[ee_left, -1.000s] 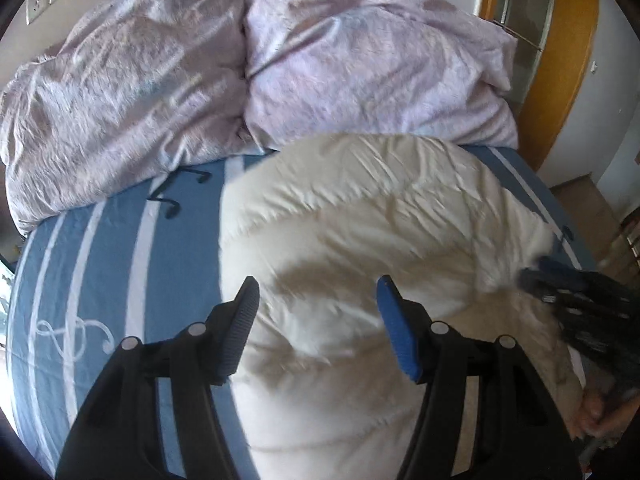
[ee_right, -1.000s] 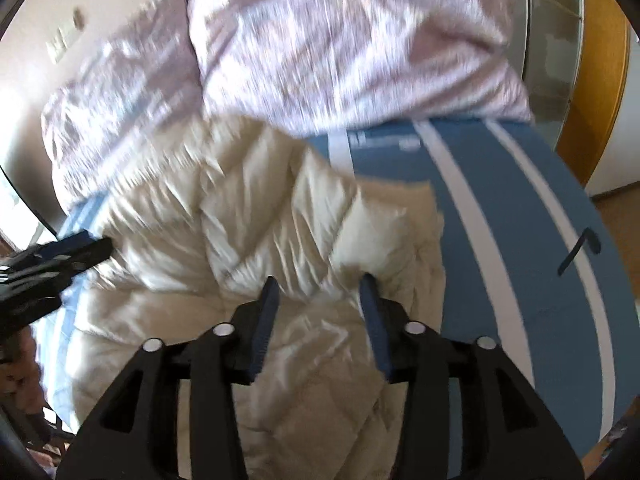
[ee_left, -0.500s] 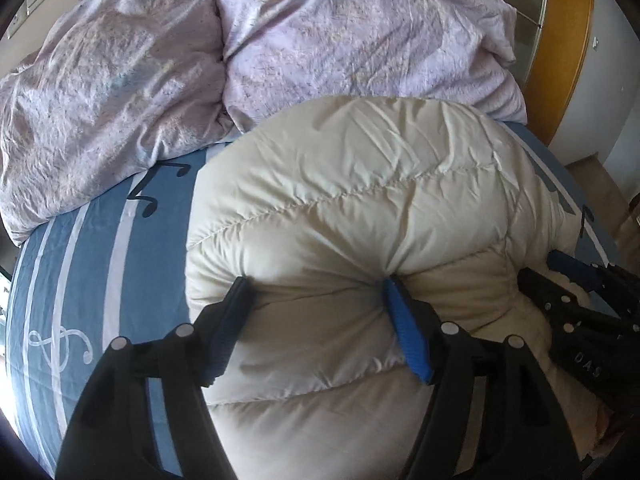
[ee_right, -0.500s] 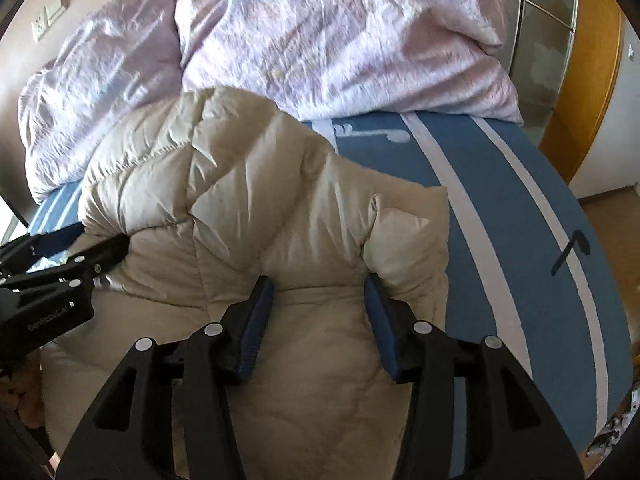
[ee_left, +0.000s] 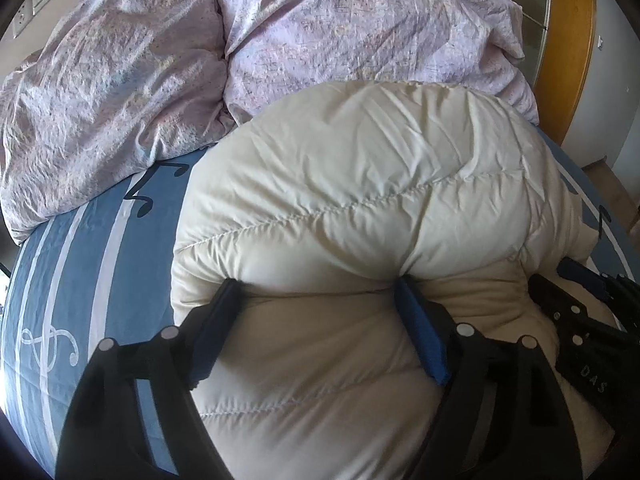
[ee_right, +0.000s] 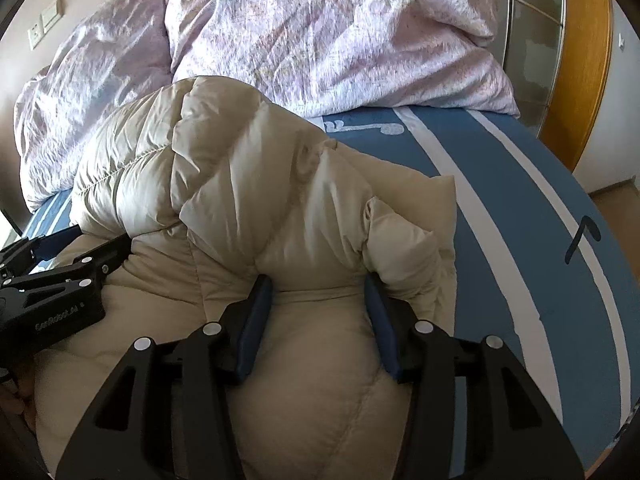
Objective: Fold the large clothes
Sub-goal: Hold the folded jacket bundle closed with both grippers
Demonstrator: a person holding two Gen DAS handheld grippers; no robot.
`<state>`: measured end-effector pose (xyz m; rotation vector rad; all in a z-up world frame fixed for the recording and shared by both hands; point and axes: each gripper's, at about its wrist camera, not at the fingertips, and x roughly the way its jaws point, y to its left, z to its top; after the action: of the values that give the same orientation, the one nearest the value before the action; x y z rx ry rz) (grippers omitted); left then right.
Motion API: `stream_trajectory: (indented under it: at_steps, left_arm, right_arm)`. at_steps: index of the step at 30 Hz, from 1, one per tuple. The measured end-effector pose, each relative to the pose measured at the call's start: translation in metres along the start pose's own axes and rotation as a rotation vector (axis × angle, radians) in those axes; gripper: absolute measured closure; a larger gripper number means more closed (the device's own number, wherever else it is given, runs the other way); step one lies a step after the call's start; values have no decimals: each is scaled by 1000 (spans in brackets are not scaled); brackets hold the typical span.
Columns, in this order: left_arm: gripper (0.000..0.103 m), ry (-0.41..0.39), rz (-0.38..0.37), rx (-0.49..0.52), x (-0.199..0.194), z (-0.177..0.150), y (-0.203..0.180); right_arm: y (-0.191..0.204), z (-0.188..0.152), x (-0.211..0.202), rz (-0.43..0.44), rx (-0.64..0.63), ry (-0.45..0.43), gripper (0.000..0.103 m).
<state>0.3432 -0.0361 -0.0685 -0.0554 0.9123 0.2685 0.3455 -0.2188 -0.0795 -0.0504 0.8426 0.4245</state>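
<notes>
Looking down along our two grippers, we see the cream quilted down jacket (ee_left: 360, 208) lying folded over itself on the blue bed sheet with white stripes (ee_left: 92, 248), its far edge against the crumpled lilac duvet (ee_left: 320, 32). Our left gripper (ee_left: 320, 308) has just been spreading its jaws; they stand released, the puffy fold bulging between them. Our right gripper (ee_right: 318, 300) straddles another bulge of jacket near its sleeve end, and we cannot tell whether its blue pads (ee_right: 256, 320) truly clamp it.
</notes>
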Motion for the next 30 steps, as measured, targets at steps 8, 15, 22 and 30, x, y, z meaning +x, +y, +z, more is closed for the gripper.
stream_trajectory:
  at_steps: [8,15,22,30]
  left_arm:
    - [17,-43,3,-30,5,-9,4]
    - [13,-72,-8,-63,9,-17,7]
    - [10,-87,-11,-85,11,-21,9]
    - [6,-64,-18,-106,17,-20,13]
  right_arm:
    - [5,-8,0,-31,-16,-63,52]
    - [7,-7,1,-48,-27,-73,51]
    - [11,-8,3,-69,-40,-70,51]
    - [13,-8,5,-78,-40,-63,51]
